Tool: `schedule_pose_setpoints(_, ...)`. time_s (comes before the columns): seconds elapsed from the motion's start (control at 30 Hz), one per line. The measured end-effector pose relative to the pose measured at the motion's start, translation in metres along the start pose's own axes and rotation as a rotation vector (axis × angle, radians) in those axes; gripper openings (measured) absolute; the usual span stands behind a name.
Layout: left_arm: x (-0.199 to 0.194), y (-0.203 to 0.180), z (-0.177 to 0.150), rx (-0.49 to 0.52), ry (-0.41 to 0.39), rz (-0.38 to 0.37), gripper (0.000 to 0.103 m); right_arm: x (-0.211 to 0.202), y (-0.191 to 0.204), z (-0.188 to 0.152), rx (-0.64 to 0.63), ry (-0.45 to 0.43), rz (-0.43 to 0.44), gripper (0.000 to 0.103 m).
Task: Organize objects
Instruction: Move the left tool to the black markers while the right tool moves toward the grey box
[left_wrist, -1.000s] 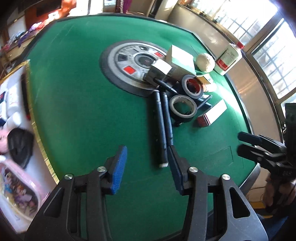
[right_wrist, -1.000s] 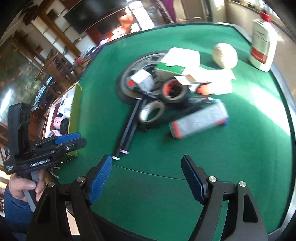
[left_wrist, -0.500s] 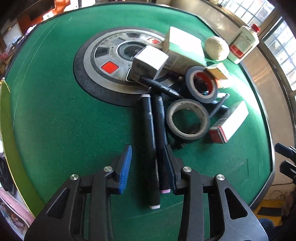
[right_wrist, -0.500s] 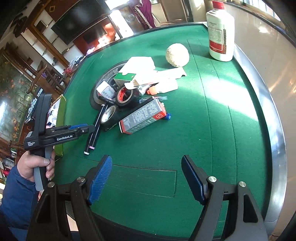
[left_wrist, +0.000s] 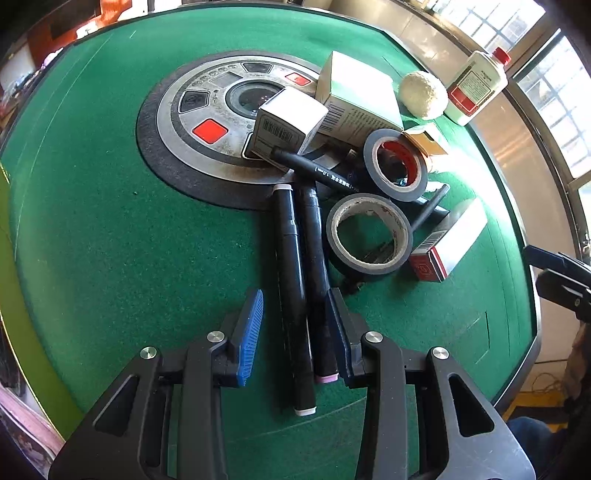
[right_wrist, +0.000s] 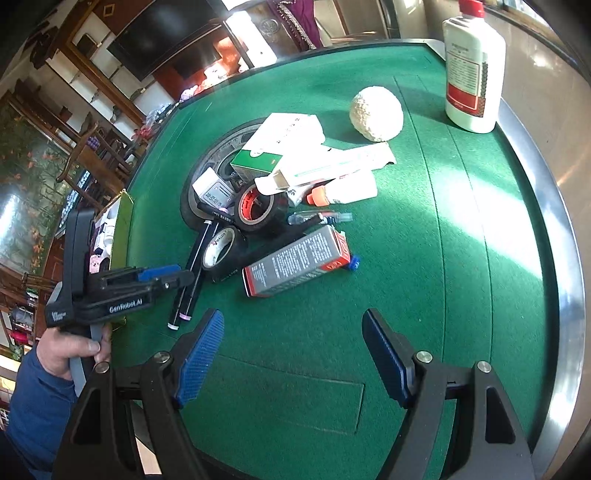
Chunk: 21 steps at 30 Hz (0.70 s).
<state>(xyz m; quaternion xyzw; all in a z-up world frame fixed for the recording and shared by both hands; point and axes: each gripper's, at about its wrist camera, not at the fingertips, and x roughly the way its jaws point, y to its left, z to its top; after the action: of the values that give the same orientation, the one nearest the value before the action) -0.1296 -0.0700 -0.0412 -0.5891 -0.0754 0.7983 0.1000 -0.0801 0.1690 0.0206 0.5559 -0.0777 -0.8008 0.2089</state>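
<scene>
Two black markers (left_wrist: 291, 258) lie side by side on the green felt table (left_wrist: 110, 240), their capped ends toward me. My left gripper (left_wrist: 295, 295) straddles both from above. Its right pad (left_wrist: 338, 332) sits against the right marker (left_wrist: 317, 240), while the left pad (left_wrist: 251, 332) stands a little off the left one, so it is open. The right wrist view shows the left gripper (right_wrist: 177, 275) low over the markers (right_wrist: 192, 273). My right gripper (right_wrist: 293, 317) is open over bare felt near the table's front edge, with nothing between its fingers.
Beyond the markers lie a pale-cored tape roll (left_wrist: 334, 236), a red-cored black tape roll (left_wrist: 369, 147), a red and silver box (left_wrist: 447, 243), a small white box (left_wrist: 288, 122) and a green and white box (left_wrist: 354, 96). A pale ball (left_wrist: 421, 94) and a white bottle (left_wrist: 474, 88) stand further back. A round grey dial (left_wrist: 207, 110) is set in the felt.
My left gripper has come forward and down over the two markers, and its jaws have narrowed around them. The right gripper has drifted sideways, still open.
</scene>
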Motion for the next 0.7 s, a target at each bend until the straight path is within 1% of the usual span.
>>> schedule_pose_setpoints(0.17,0.007,0.002,0.008,0.003,0.010,-0.010,0.037,0.005,0.000,0.011,-0.008,0.004,0.002,0.078)
schedule_pose_setpoints(0.2,0.007,0.003,0.010,0.008,0.011,0.009,0.034,0.006,0.000,0.012,-0.010,0.005,0.002,0.078)
schedule_pose_setpoints(0.23,0.008,0.002,0.011,0.019,0.012,0.021,0.033,0.006,0.000,0.013,-0.013,0.004,0.001,0.078)
schedule_pose_setpoints(0.43,0.003,0.017,0.007,0.012,0.024,-0.043,0.033,0.008,-0.007,0.017,-0.015,0.013,-0.010,0.078)
schedule_pose_setpoints(0.5,0.000,0.021,0.002,0.021,0.030,-0.032,0.033,0.009,-0.008,0.019,-0.021,0.015,-0.014,0.078)
schedule_pose_setpoints(0.57,-0.006,0.027,-0.006,0.020,0.039,-0.002,0.033,0.009,-0.008,0.019,-0.030,0.017,-0.016,0.078)
schedule_pose_setpoints(0.63,-0.010,0.036,-0.014,-0.014,0.058,-0.059,0.033,0.009,-0.006,0.020,-0.040,0.021,-0.009,0.078)
schedule_pose_setpoints(0.7,-0.017,0.045,-0.019,-0.048,0.047,-0.117,0.033,0.011,-0.004,0.020,-0.041,0.025,-0.002,0.078)
